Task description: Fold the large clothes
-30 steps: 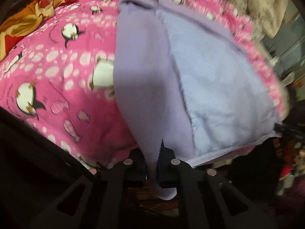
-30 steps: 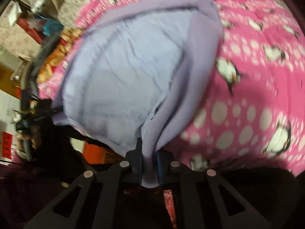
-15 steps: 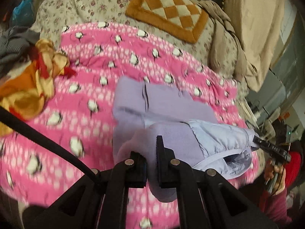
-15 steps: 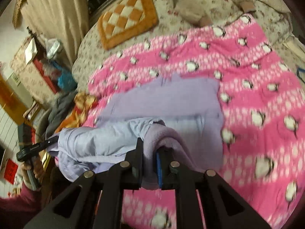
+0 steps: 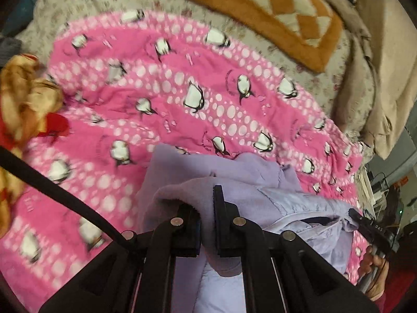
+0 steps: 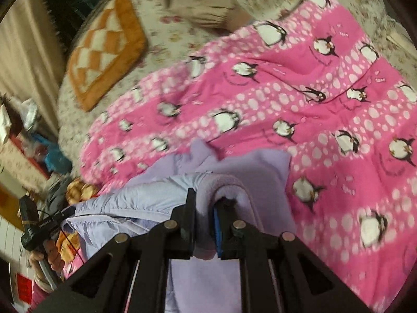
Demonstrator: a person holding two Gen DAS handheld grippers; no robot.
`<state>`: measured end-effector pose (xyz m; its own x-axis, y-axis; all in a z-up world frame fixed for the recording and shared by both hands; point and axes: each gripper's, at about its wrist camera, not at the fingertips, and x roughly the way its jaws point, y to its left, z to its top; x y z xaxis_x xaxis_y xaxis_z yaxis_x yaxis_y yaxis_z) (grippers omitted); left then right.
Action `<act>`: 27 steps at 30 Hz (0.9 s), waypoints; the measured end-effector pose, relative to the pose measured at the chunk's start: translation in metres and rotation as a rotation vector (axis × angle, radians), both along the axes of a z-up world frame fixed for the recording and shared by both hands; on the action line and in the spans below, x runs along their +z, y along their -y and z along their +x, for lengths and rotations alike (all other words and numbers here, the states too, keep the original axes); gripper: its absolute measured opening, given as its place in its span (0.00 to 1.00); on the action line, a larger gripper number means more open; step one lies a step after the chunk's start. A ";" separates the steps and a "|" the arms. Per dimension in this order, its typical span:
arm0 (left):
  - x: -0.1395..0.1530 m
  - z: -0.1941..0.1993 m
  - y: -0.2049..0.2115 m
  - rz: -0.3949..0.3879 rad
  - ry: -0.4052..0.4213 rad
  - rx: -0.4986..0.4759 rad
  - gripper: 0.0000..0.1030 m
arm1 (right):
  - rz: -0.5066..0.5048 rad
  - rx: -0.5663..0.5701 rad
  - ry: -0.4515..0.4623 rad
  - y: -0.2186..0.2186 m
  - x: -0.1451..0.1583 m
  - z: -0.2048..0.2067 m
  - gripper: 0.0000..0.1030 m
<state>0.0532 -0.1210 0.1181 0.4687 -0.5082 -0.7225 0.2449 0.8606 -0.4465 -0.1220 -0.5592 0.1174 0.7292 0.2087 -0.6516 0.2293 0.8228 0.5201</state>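
Observation:
A large lilac fleece garment (image 5: pixel 247 180) with a pale blue lining lies on the pink penguin blanket (image 5: pixel 169 104); it also shows in the right wrist view (image 6: pixel 260 167). My left gripper (image 5: pixel 207 208) is shut on its left corner, the fleece bunched between the jaws. My right gripper (image 6: pixel 206 206) is shut on the right corner. The edge between the two grippers is lifted and doubled over the part of the garment still on the blanket. The other gripper shows at the edge of each view, the right one (image 5: pixel 372 227) and the left one (image 6: pixel 34 224).
An orange and cream checked cushion (image 5: pixel 273 13) lies on the floral bedspread (image 6: pixel 182 28) beyond the blanket. A crumpled orange and red cloth (image 5: pixel 20 99) sits at the blanket's left. Beige cloth (image 5: pixel 385 78) hangs at the right. Cluttered shelves (image 6: pixel 20 130) stand beside the bed.
Both grippers have lifted the garment's near edge off the bed's rim and carried it forward over the rest. The far part now looks shorter and the cushion has come closer.

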 end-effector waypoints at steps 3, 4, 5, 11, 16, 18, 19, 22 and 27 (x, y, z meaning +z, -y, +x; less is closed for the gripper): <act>-0.019 0.025 0.008 -0.045 -0.045 -0.006 0.00 | -0.006 -0.052 -0.019 0.012 -0.020 0.026 0.29; -0.022 0.032 0.007 -0.063 -0.068 -0.007 0.01 | -0.031 -0.070 -0.036 0.015 -0.026 0.032 0.43; -0.022 0.034 0.003 -0.086 -0.081 -0.001 0.08 | -0.044 -0.096 -0.045 0.019 -0.029 0.034 0.52; 0.010 -0.002 -0.021 0.015 0.052 0.038 0.30 | -0.074 -0.051 0.024 0.005 -0.004 -0.004 0.64; -0.013 -0.038 -0.014 0.157 0.070 0.012 0.30 | -0.308 0.172 -0.064 -0.062 -0.016 0.002 0.63; -0.031 -0.040 0.000 0.283 0.067 -0.006 0.30 | -0.449 0.190 -0.124 -0.081 -0.035 0.027 0.62; -0.042 -0.038 0.008 0.356 0.066 -0.008 0.30 | -0.485 0.178 -0.155 -0.082 -0.047 0.045 0.62; -0.058 -0.024 0.012 0.383 0.056 -0.010 0.30 | -0.461 0.069 -0.201 -0.063 -0.069 0.087 0.60; -0.065 0.006 -0.006 0.276 -0.037 0.063 0.30 | -0.406 -0.037 -0.195 -0.041 -0.083 0.124 0.59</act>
